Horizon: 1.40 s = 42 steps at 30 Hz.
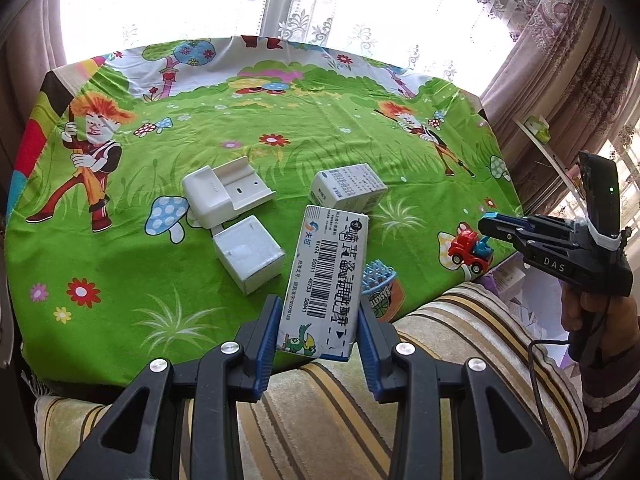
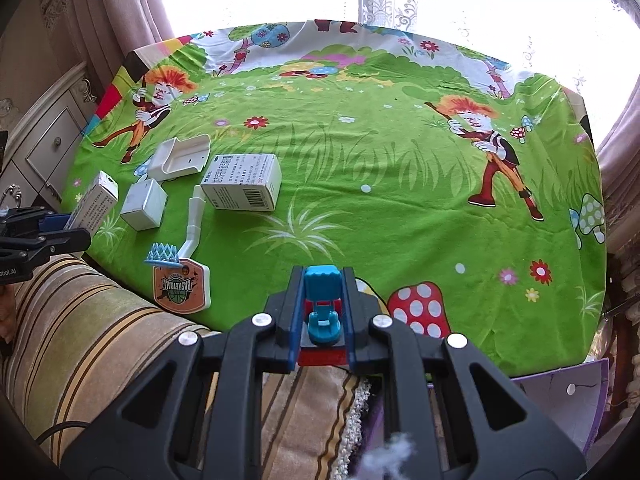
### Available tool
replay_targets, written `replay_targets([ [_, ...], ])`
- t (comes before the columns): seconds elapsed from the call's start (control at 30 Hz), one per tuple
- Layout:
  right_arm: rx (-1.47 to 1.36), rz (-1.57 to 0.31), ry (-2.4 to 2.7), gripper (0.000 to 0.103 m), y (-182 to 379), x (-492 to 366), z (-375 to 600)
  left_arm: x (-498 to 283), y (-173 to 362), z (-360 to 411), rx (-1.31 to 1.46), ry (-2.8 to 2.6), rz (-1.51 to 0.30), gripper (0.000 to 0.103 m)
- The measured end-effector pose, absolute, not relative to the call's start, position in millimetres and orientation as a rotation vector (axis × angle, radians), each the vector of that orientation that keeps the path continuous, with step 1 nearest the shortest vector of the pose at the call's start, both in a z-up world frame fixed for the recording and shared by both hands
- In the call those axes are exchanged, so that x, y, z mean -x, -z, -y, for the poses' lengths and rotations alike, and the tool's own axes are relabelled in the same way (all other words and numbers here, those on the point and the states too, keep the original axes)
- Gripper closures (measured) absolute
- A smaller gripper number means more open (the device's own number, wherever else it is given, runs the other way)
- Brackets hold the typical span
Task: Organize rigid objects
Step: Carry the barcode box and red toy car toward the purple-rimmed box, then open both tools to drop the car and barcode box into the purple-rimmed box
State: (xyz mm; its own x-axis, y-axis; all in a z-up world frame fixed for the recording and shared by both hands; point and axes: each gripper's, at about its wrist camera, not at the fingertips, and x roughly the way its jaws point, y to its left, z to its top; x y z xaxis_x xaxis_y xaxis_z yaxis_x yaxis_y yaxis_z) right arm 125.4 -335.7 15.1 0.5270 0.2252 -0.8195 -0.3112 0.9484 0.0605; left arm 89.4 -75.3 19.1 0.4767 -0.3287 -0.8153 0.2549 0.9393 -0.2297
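A green cartoon cloth printed with flowers, mushrooms and orange-haired figures covers the tabletop. Behind its far edge a bright window hangs with lace and patterned curtains. A carved pale cabinet stands at the left in the right wrist view. A striped cushion lies against the near edge.

The left gripper has its fingers clenched on a tall barcode box, held upright over the near edge of the cloth. The right gripper has its fingers closed around a red and blue toy truck, lifted near the cloth's near right side; a hand holds that gripper's handle.

Resting on the left half of the cloth are a white holder, a small white cube box just near of it, and a printed white box to their right. A toy basketball hoop lies flat at the near edge, its white pole pointing toward the printed box.
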Motion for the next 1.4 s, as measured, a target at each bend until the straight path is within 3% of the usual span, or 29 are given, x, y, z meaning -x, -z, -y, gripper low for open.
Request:
replay_targets([
  [0.63, -0.034, -0.963, -0.063, 0.083, -26.4, -36.7, 473.5, -54.6, -31.1, 219.5, -0.035, 0.660, -1.037, 0.065],
  [1.4, -0.127, -1.111, -0.088, 0.082, 53.6, -2.3, 492.1, -37.6, -22.0, 309.0, -0.133, 0.773, -1.103, 0.065],
])
